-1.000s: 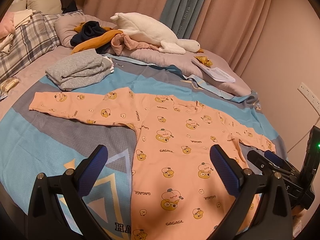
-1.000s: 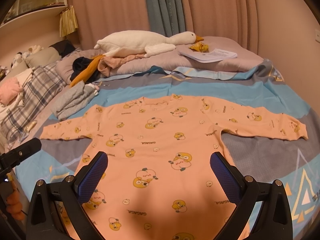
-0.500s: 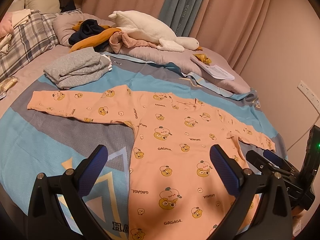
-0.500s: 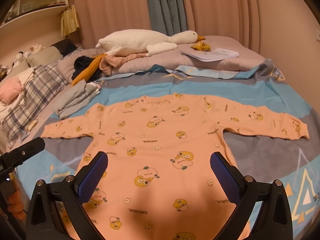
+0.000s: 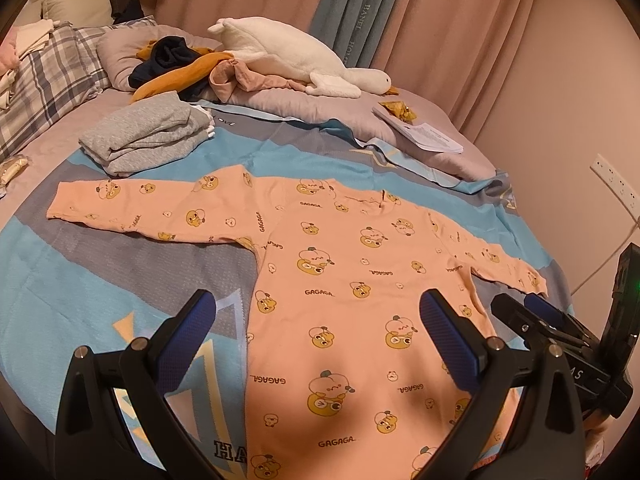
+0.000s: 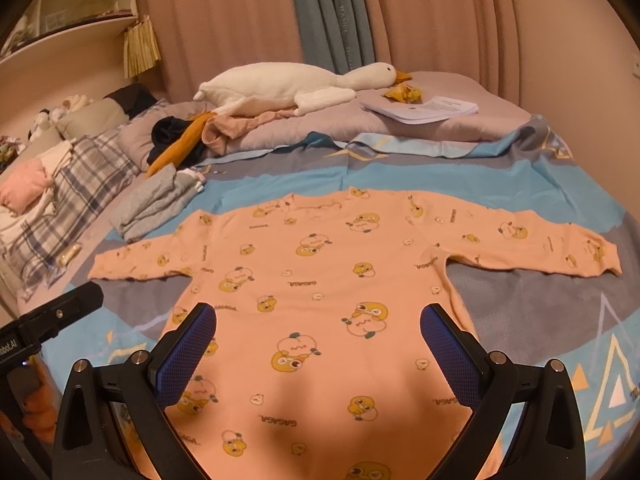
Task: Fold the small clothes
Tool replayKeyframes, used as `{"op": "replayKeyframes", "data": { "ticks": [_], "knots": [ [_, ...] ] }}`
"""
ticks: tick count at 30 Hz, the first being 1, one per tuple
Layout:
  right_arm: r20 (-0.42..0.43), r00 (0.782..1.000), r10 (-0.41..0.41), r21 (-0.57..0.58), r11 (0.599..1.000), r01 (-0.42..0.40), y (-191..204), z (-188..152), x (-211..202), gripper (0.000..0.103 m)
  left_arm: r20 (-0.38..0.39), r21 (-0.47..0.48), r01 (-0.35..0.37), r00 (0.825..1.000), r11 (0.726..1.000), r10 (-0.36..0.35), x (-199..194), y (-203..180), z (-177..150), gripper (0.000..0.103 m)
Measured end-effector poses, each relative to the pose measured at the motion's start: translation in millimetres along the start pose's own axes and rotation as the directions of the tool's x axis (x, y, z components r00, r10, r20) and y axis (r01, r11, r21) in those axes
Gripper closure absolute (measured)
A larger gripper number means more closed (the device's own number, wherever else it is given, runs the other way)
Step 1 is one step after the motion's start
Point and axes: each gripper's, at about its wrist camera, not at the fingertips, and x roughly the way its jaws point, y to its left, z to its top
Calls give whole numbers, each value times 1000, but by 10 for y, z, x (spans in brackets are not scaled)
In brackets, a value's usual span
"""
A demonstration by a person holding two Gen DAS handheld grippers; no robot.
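While spread flat on the blanket (image 5: 120, 288), one shirt (image 5: 352, 280), both sleeves out sideways; left gripper (image 5: 320, 330) and right gripper (image 6: 318, 340) above its lower half, jaws wide apart, holding nothing; beyond, one grey folded pile (image 5: 148, 136), one goose toy (image 5: 288, 52), one paper stack (image 6: 424, 110)

1 peach duck-print top (image 5: 352, 280), 1 folded grey clothes stack (image 5: 148, 136), 1 plush goose (image 5: 288, 52), 1 paper stack (image 5: 428, 136), 2 grippers: left gripper (image 5: 316, 320), right gripper (image 6: 318, 332).
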Motion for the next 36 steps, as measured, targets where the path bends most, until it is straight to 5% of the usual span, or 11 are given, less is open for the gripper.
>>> {"op": "replayKeyframes", "data": {
  "ticks": [18, 36],
  "knots": [
    [6, 999, 36, 67, 997, -36, -204, 68, -1, 1, -66, -5, 0, 998, 1000, 0, 260, -47, -6, 1],
    [22, 995, -92, 306, 949, 81, -1397, 271, -187, 18, -204, 57, 17, 979, 998, -5, 758, -358, -139, 5]
  ]
}}
